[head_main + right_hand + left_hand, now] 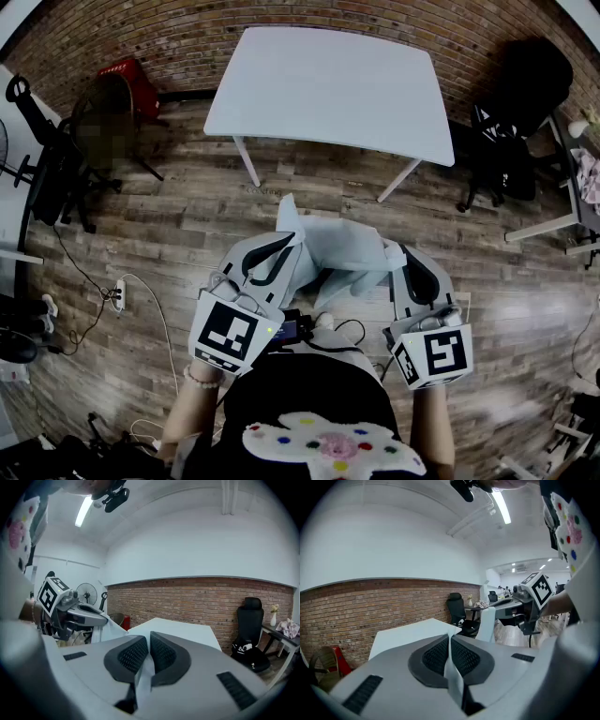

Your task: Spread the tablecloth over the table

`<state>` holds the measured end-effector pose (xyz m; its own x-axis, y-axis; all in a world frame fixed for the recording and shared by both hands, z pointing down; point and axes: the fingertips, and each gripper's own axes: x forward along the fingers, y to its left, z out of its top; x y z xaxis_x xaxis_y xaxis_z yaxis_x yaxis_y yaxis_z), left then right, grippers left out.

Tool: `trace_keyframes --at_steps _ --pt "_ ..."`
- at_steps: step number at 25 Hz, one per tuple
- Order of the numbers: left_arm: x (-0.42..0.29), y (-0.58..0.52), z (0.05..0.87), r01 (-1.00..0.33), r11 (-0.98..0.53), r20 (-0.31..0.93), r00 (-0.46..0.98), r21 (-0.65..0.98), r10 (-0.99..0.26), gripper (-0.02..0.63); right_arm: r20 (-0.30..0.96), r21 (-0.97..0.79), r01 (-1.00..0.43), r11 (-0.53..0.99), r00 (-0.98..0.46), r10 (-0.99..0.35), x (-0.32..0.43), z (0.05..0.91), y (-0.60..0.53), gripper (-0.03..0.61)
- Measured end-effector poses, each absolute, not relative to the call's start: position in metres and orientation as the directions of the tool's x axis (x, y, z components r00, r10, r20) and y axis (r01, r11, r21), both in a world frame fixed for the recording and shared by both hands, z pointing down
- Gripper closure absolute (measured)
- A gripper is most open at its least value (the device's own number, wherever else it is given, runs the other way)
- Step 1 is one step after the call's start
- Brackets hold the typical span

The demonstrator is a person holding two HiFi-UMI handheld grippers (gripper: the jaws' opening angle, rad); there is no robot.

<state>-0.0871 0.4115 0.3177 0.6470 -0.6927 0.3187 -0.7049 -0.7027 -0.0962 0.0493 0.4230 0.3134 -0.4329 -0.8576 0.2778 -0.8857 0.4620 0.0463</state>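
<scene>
The white table (328, 84) stands ahead by the brick wall, with bare floor between it and me. A pale blue-grey tablecloth (342, 255) hangs bunched between both grippers, well short of the table. My left gripper (281, 246) is shut on one edge of it; a strip of cloth (452, 665) shows pinched between the black pads (436, 656). My right gripper (410, 265) is shut on the other edge, where a fold of cloth (144, 673) sticks out from between its jaws. Both gripper views show the table (408, 632) (185, 627) beyond the jaws.
A black office chair (525, 94) stands right of the table, and a red stool (127, 75) left of it. More chairs and stands (52, 159) line the left side. A power strip with cables (117, 295) lies on the wooden floor at my left.
</scene>
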Motion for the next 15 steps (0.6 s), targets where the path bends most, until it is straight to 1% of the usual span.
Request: trace_keyframes --at_steps 15 --pt "-0.0866 0.4046 0.3175 -0.7 -0.708 0.316 0.652 -0.097 -0.689 0.6 0.282 0.055 -0.895 0.442 -0.411 -0.867 0.0524 0.3144 0.4198 0.545"
